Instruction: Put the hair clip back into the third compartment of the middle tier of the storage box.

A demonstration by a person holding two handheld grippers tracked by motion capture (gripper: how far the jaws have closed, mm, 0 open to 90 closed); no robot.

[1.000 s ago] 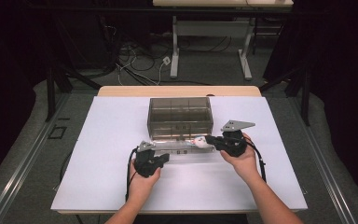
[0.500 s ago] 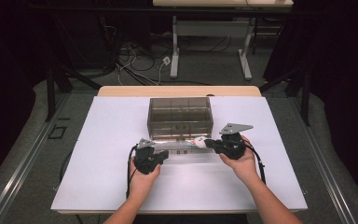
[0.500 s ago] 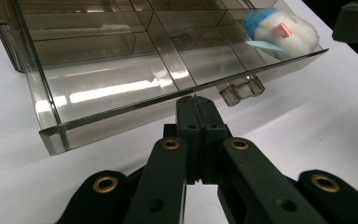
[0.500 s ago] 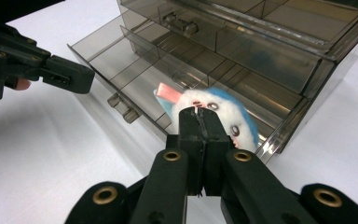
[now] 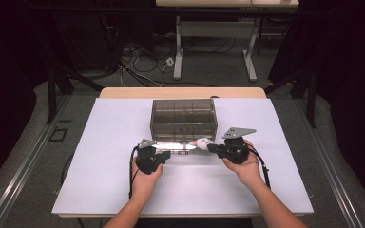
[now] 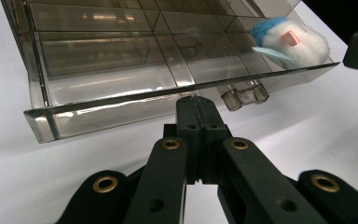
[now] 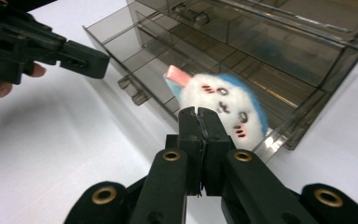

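While the drawer (image 6: 121,100) stands pulled out toward us, our right gripper (image 7: 199,114), jaws pressed together on the plush (image 7: 226,112), holds it over the drawer's right end. Our left gripper (image 6: 199,103), jaws closed and empty, sits at the drawer's front edge.

No readable text, label or number anywhere.

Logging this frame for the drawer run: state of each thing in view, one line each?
drawer: pulled out of the cabinet, open.
drawer handle: free, no jaws on it.
cabinet: upright on the white table.
plush toy: at the open drawer's right end.
left gripper: jaws shut, at the drawer's front edge.
right gripper: jaws shut, tips at the plush toy; whether it pinches it, cannot tell.
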